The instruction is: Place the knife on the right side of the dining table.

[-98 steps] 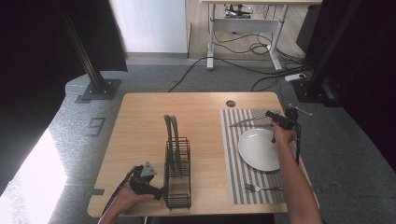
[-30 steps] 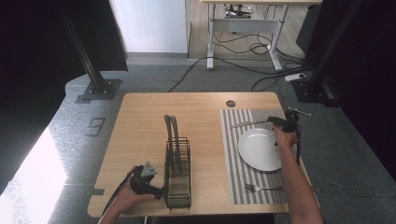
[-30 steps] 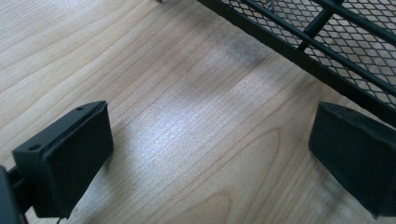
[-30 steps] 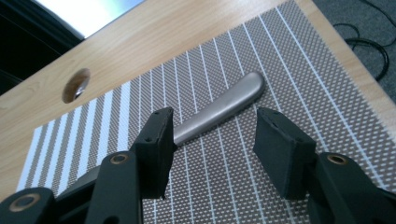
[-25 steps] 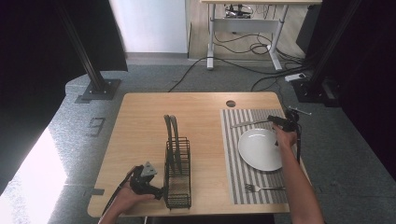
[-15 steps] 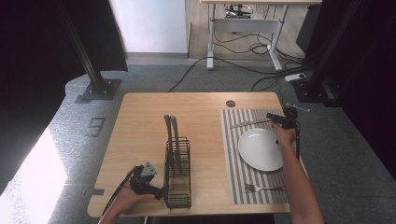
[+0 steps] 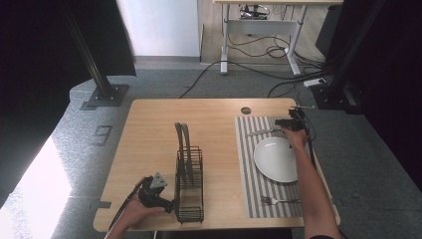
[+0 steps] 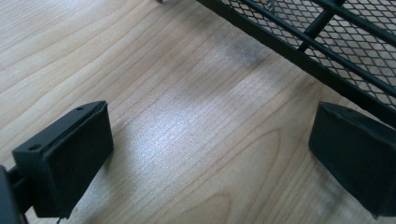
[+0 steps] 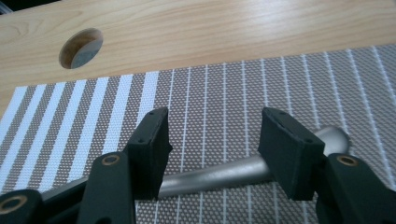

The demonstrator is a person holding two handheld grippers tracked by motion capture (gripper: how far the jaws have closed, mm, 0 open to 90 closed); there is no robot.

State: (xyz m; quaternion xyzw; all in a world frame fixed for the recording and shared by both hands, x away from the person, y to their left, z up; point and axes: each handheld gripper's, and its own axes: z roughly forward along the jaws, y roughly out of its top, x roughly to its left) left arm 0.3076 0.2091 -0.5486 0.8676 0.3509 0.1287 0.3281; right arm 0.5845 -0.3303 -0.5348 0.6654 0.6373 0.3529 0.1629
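Note:
My right gripper (image 7: pixel 279 123) hovers at the far end of the striped placemat (image 7: pixel 249 169), beyond the white plate (image 7: pixel 276 159). In the right gripper view its jaws (image 9: pixel 212 135) stand open and have just been opening. A metal utensil handle (image 9: pixel 219 175) lies flat on the mat crosswise under them, and neither pad presses it. The same utensil (image 7: pixel 259 132) shows as a thin silver strip in the high view. My left gripper (image 7: pixel 166 204) rests at the table's near left, open (image 8: pixel 210 154) over bare wood, right beside the base of the black wire rack (image 8: pixel 327 42).
The wire rack (image 7: pixel 189 184) stands mid-table with two thin grey pieces upright in it. A fork (image 7: pixel 278 200) lies at the mat's near end. A round cable hole (image 7: pixel 246 110) sits in the tabletop just past the mat. Bare wood stretches left of the rack.
My right gripper has moved away from the plate's far rim toward the mat's far end, over the utensil. The left gripper has stayed put.

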